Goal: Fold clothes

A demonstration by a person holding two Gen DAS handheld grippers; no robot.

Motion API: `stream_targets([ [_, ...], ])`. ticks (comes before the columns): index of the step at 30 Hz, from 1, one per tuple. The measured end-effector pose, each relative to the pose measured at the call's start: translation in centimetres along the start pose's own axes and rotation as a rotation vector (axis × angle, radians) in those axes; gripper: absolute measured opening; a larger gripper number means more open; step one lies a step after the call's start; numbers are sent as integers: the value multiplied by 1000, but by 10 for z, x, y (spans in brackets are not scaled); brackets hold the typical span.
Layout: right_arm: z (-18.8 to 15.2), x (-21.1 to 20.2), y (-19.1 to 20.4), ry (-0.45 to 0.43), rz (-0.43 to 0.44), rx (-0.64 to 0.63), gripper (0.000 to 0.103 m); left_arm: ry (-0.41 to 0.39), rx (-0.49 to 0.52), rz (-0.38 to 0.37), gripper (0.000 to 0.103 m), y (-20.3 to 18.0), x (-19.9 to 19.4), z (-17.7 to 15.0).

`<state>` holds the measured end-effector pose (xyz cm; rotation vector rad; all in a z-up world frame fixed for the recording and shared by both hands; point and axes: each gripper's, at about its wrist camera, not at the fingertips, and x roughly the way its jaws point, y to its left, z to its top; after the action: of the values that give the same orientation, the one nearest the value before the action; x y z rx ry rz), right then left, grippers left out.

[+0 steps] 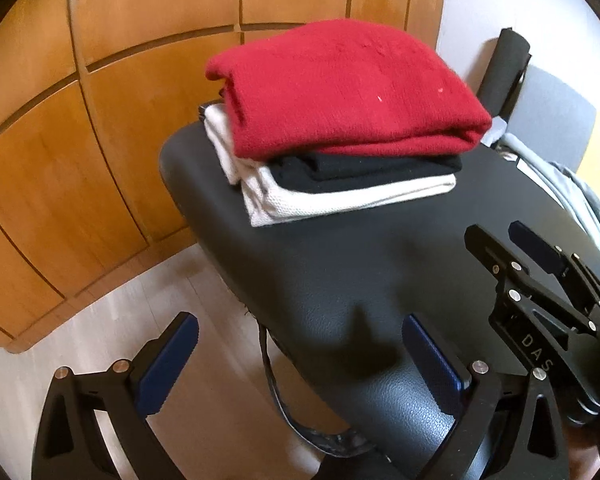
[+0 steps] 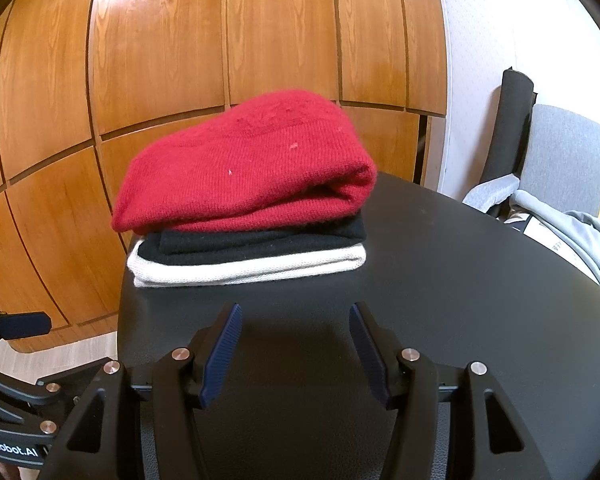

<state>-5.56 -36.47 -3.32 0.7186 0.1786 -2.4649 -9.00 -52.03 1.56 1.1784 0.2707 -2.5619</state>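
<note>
I take the stack of folded clothes as my landmark: a red knit sweater lies on top, a black garment under it, and a white knit piece at the bottom, all resting on the black padded table.

My left gripper sits nearest the stack's left corner, low and in front of it. Its fingers are spread wide and hold nothing. The left finger hangs out past the table's edge over the pale floor, while the right one is above the black padding. The claw points up toward the stack, well short of touching it.

My right gripper is straight in front of the stack, aimed level at its near edge, hovering just above the table. Its two blue-padded fingers stand apart with only bare black surface between them, gripping nothing. In the left wrist view this same claw appears to the right of the stack, tilted.

Behind the stack runs a wall of wooden panels. To the right of the stack lies a crumpled grey garment at the table's edge, and beyond it a grey chair back.
</note>
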Motion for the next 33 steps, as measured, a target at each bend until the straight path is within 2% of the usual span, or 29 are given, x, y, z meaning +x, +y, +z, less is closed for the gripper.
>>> stream_targets([
  [2,0,0,0,0,1,2,57,16,-27,32,103,2,2,-3],
  [5,0,0,-1,0,2,2,57,54,-85,-13,103,9,9,-6],
  [8,0,-1,-1,-3,2,0,57,46,-111,-14,103,13,7,-8],
  [20,0,-1,-2,-1,3,-1,57,-41,33,9,103,-7,-10,-4],
  [33,0,-1,-2,0,4,6,57,-17,11,-2,103,-4,-8,-6],
])
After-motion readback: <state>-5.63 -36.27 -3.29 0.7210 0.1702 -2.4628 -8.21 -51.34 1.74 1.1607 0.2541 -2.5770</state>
